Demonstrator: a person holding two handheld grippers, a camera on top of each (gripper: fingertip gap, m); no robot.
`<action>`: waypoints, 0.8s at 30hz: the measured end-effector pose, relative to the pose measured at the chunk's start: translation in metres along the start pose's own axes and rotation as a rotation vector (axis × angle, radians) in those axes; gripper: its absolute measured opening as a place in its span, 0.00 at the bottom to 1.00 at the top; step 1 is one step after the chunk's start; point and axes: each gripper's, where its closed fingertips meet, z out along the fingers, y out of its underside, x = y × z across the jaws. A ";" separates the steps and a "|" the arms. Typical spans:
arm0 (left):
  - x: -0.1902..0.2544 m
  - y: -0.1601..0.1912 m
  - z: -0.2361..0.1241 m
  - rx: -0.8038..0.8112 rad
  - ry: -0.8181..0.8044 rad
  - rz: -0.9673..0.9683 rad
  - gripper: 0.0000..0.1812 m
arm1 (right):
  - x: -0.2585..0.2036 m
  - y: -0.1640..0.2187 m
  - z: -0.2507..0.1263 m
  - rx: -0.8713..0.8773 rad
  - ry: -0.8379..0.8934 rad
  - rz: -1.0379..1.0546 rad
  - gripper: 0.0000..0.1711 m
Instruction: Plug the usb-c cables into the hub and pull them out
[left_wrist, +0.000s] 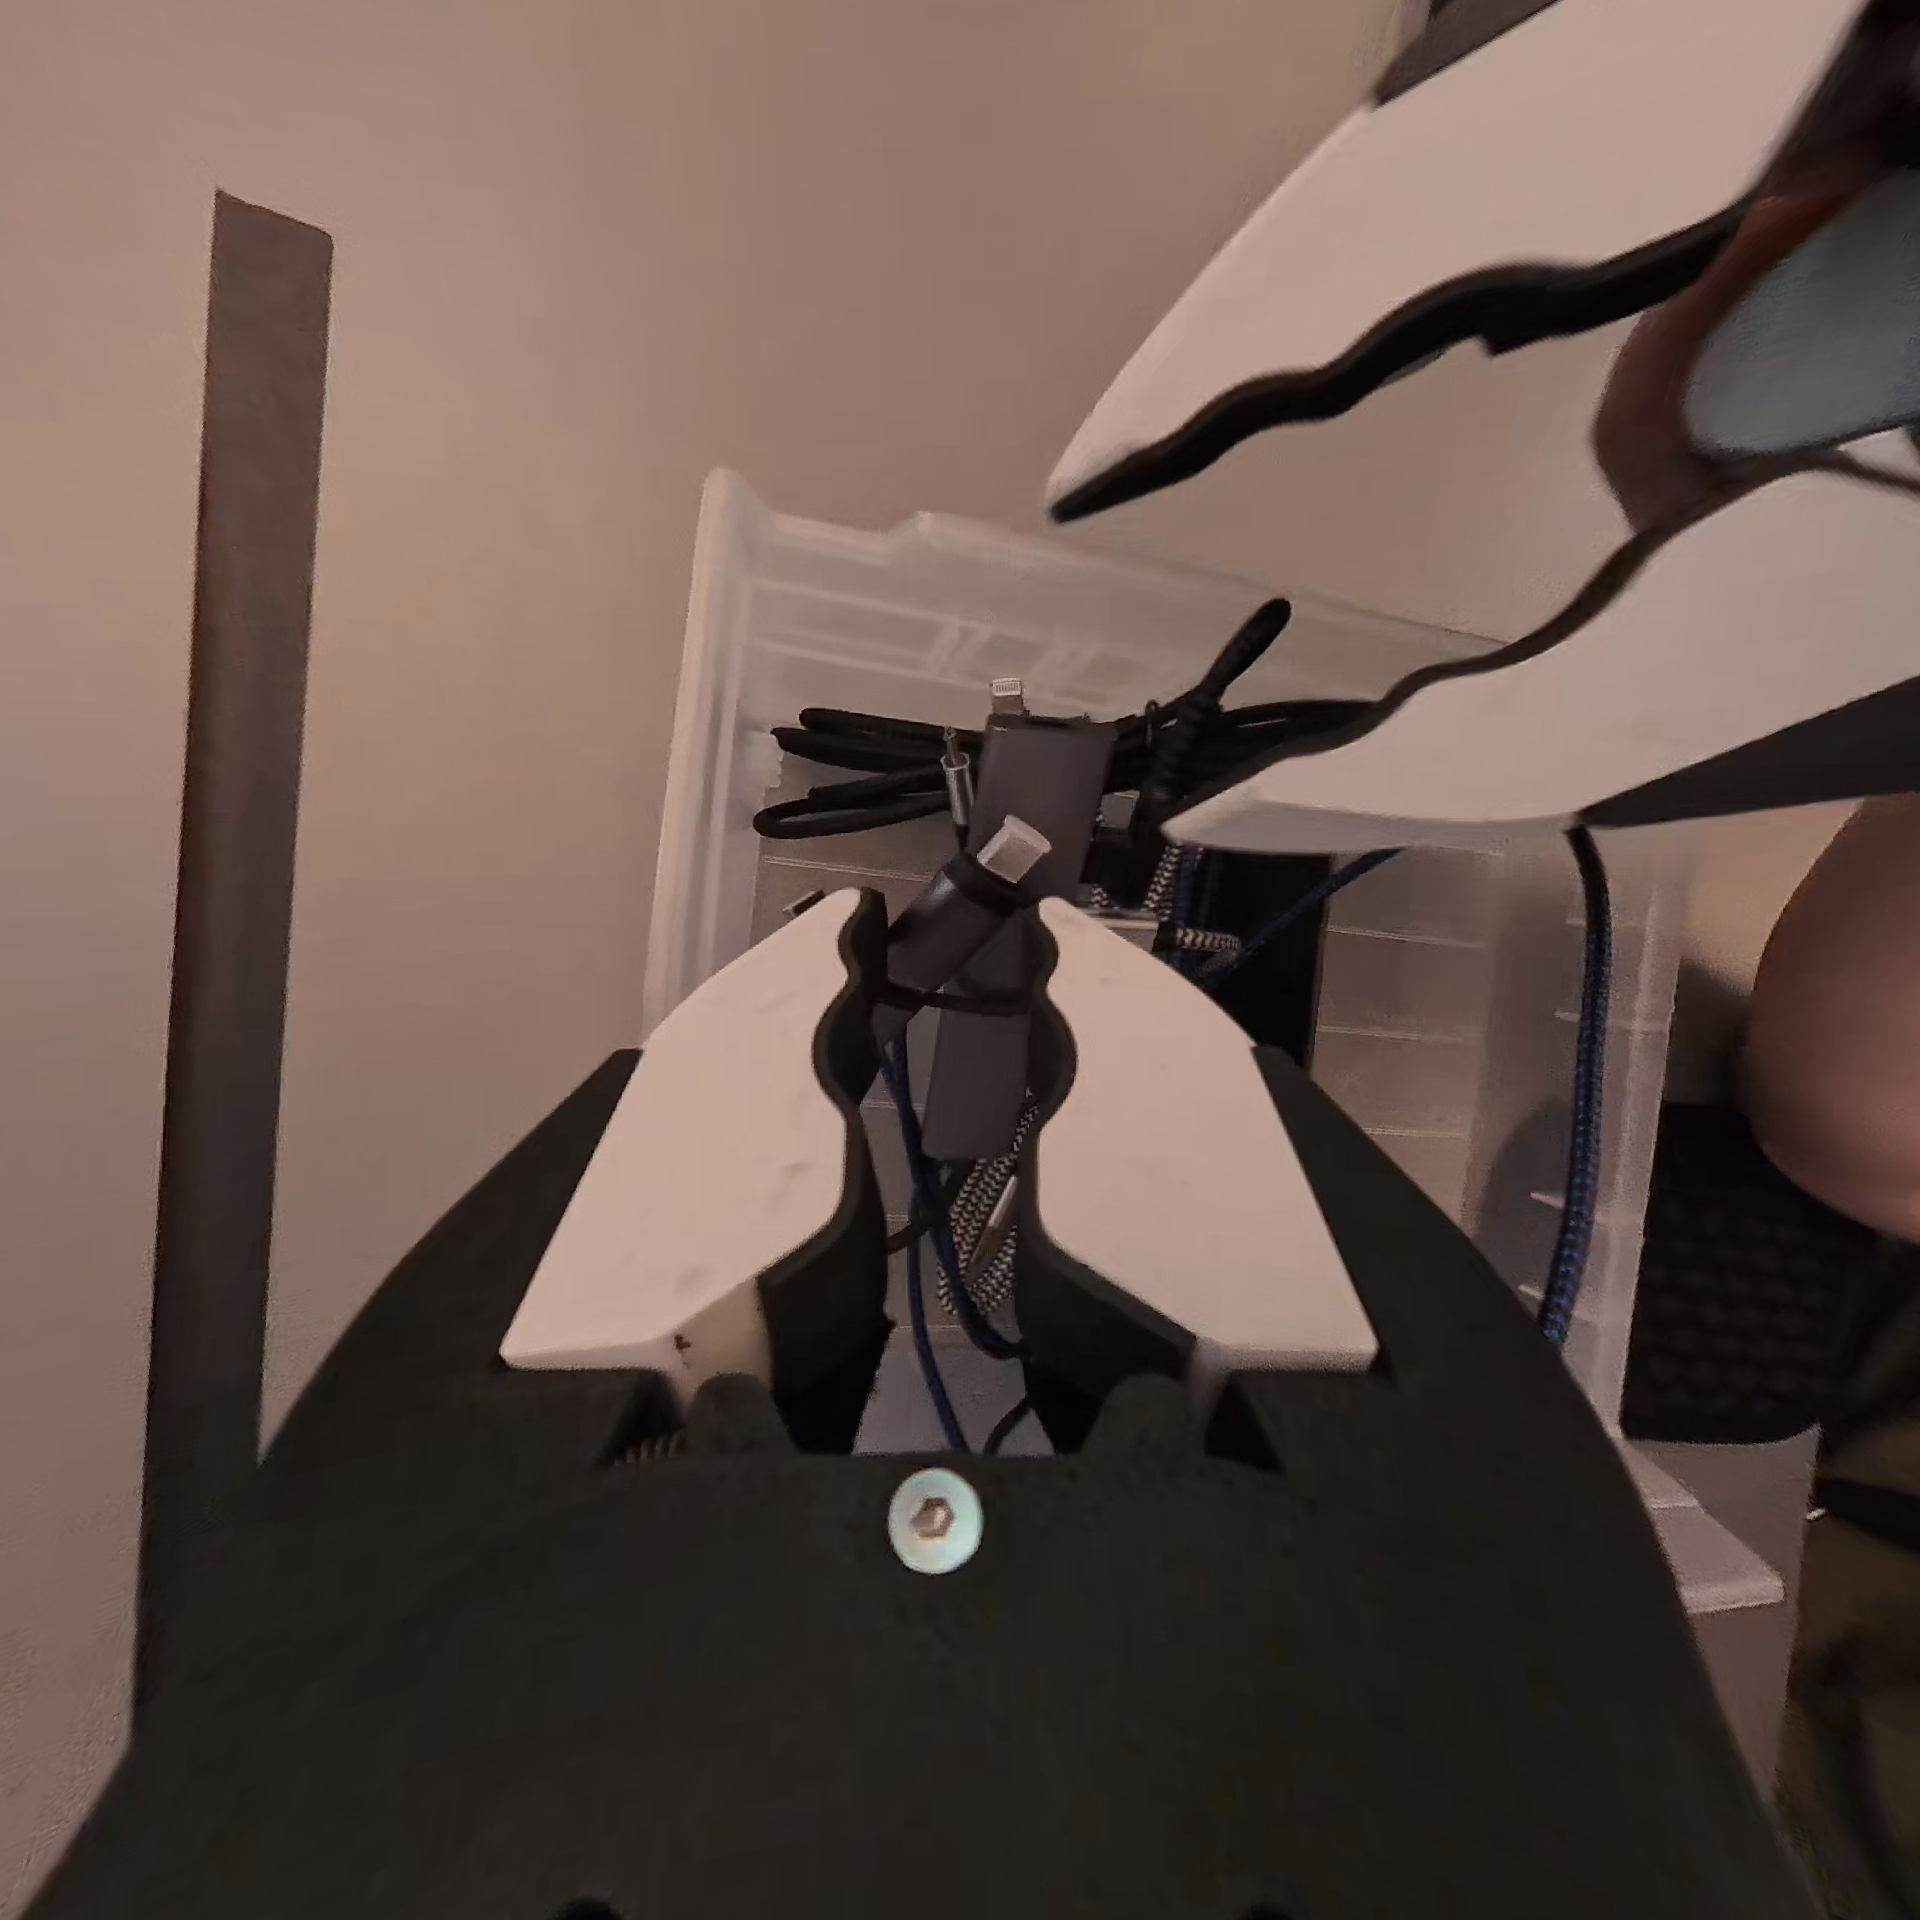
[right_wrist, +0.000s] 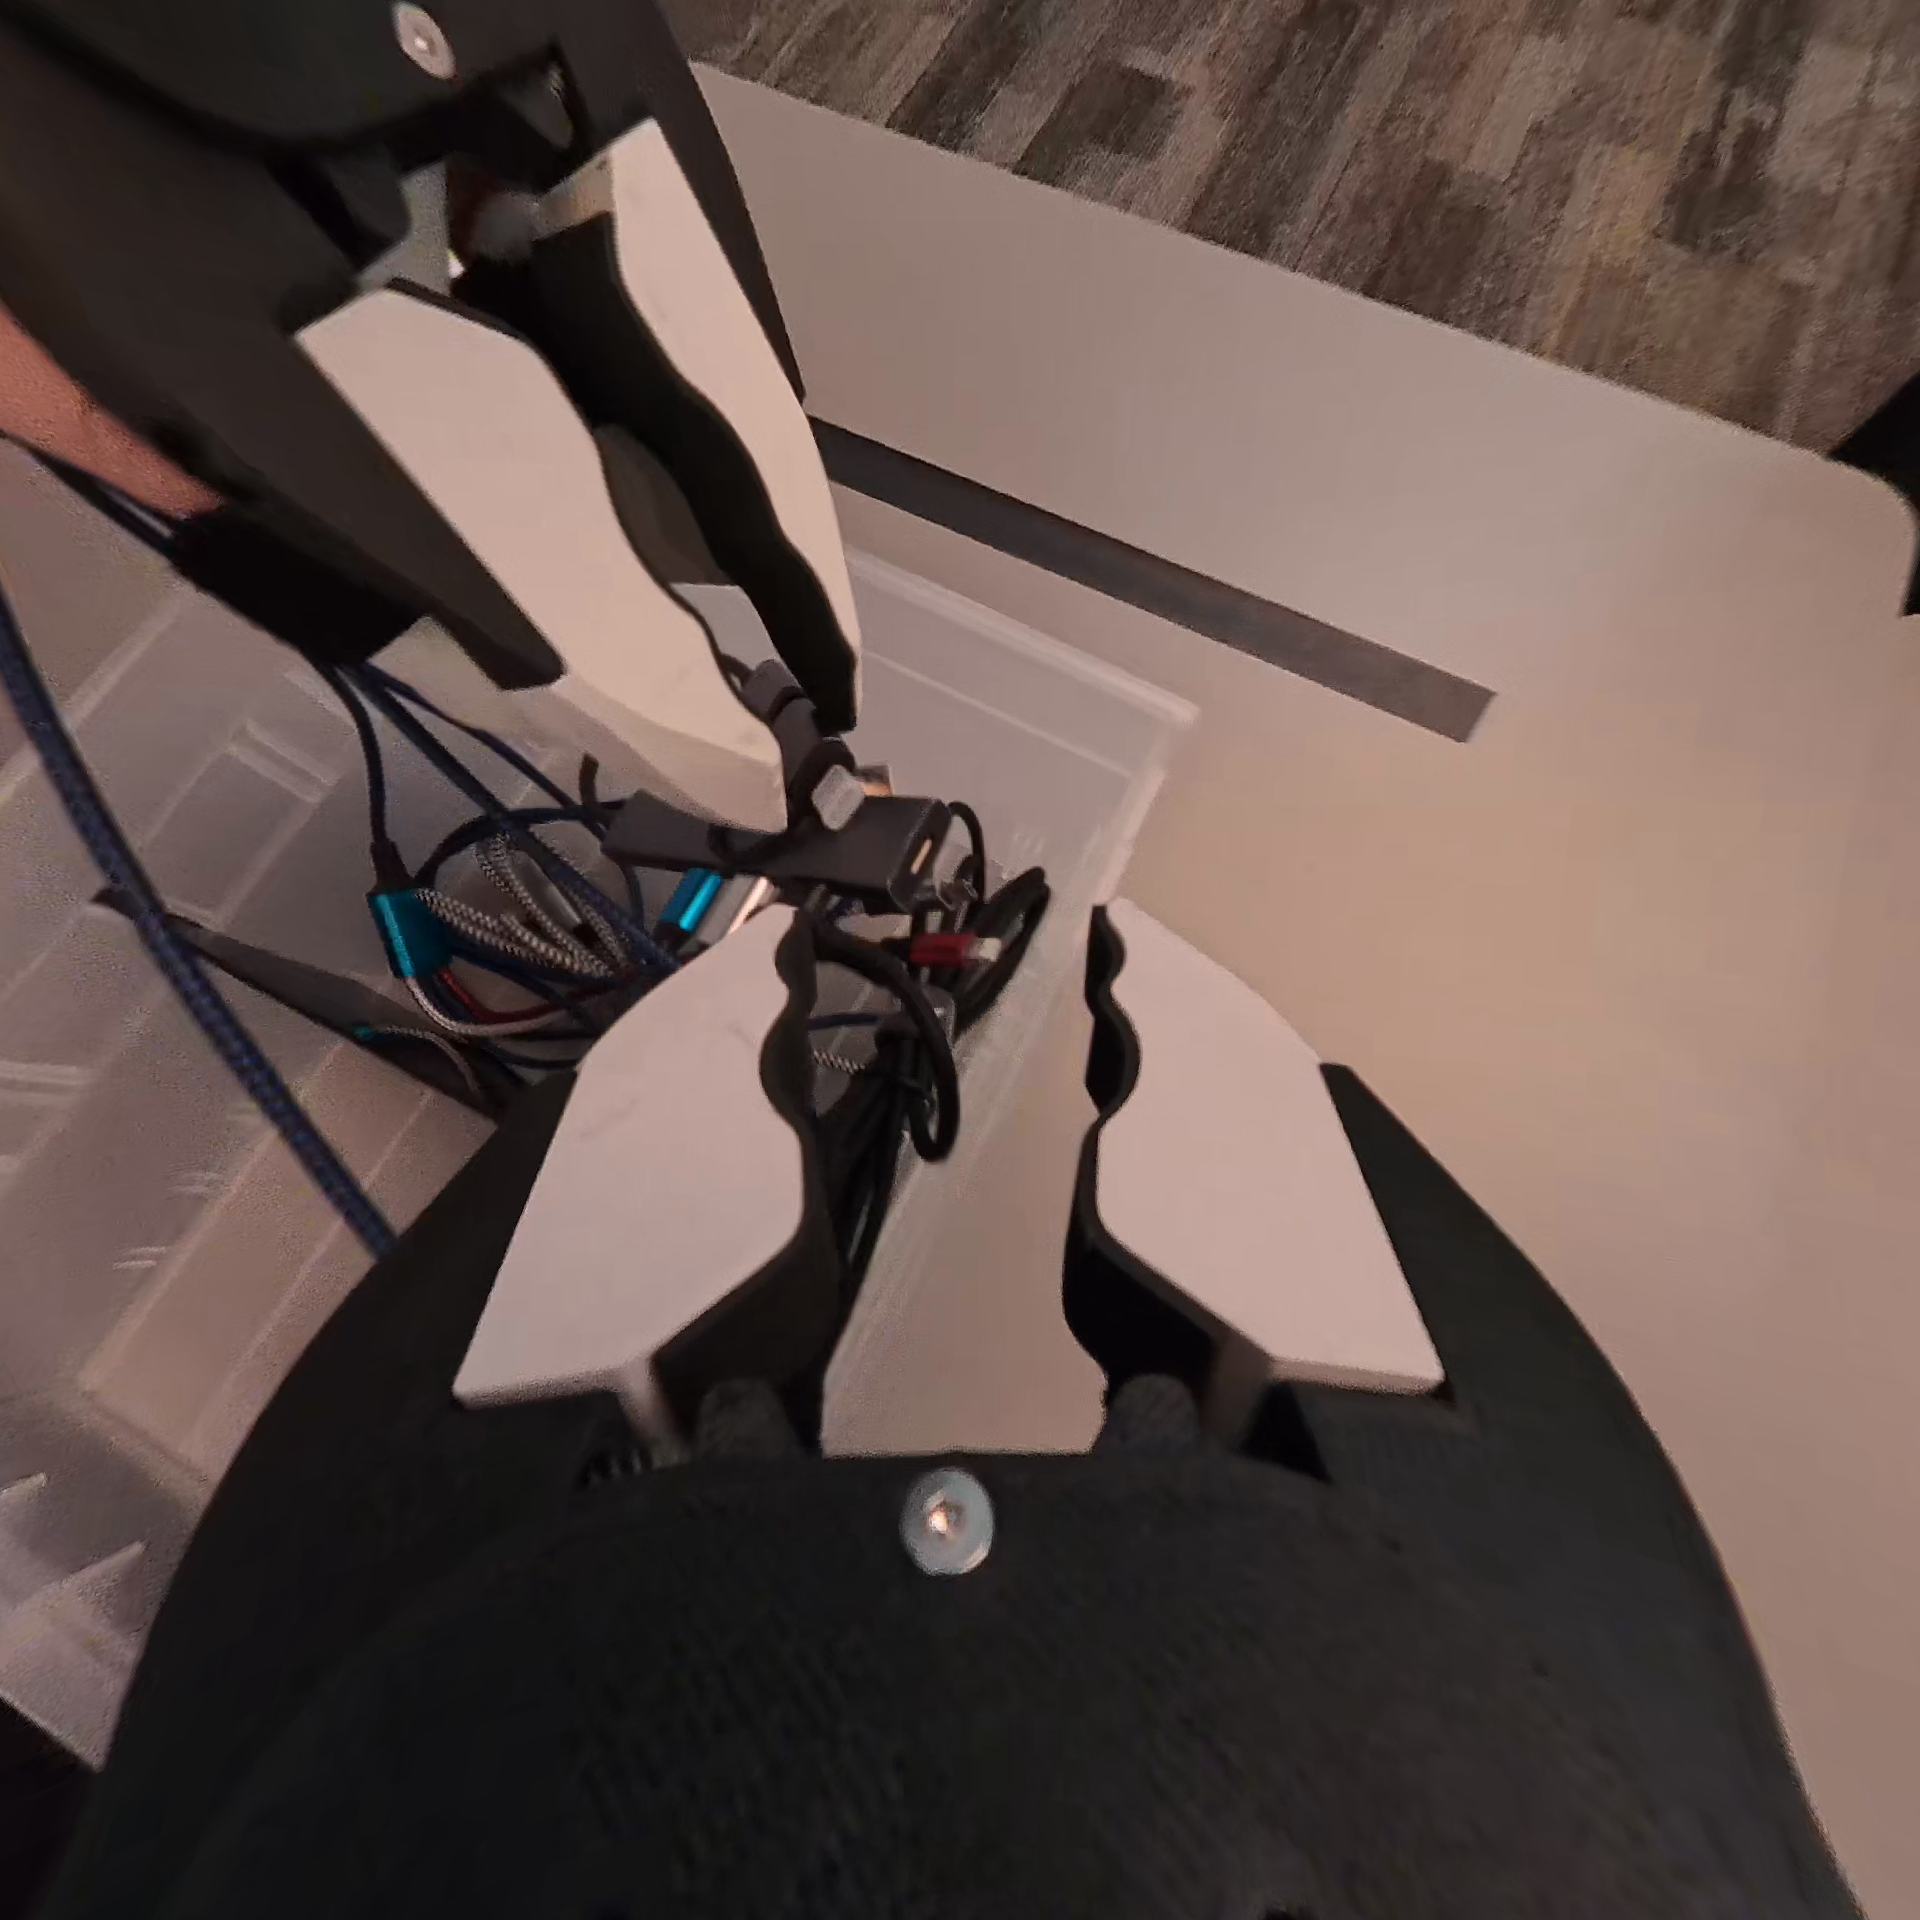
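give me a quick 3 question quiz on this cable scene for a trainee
1. True or false: the left gripper is shut on the grey hub.
2. What state is the right gripper in? A) open and holding nothing B) shut on a cable C) out of view
3. Fill in: the loose cables lie in a clear plastic ____.

Key:
1. True; its fingers pinch the hub, which is lifted above the cables.
2. A; its fingers stand apart with nothing between the pads, close to the hub.
3. Bin; black coiled cables and a blue braided cable show in it.
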 end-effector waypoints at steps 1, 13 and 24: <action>-0.001 0.000 0.000 -0.001 -0.001 -0.004 0.13 | 0.003 0.002 -0.008 0.003 0.015 -0.010 0.30; -0.027 0.001 -0.005 -0.098 -0.388 0.229 0.16 | -0.009 0.057 -0.071 -0.128 -0.012 -0.072 0.28; -0.019 -0.029 -0.133 0.411 -0.522 0.117 0.23 | -0.002 0.034 -0.088 -0.049 0.117 -0.161 0.28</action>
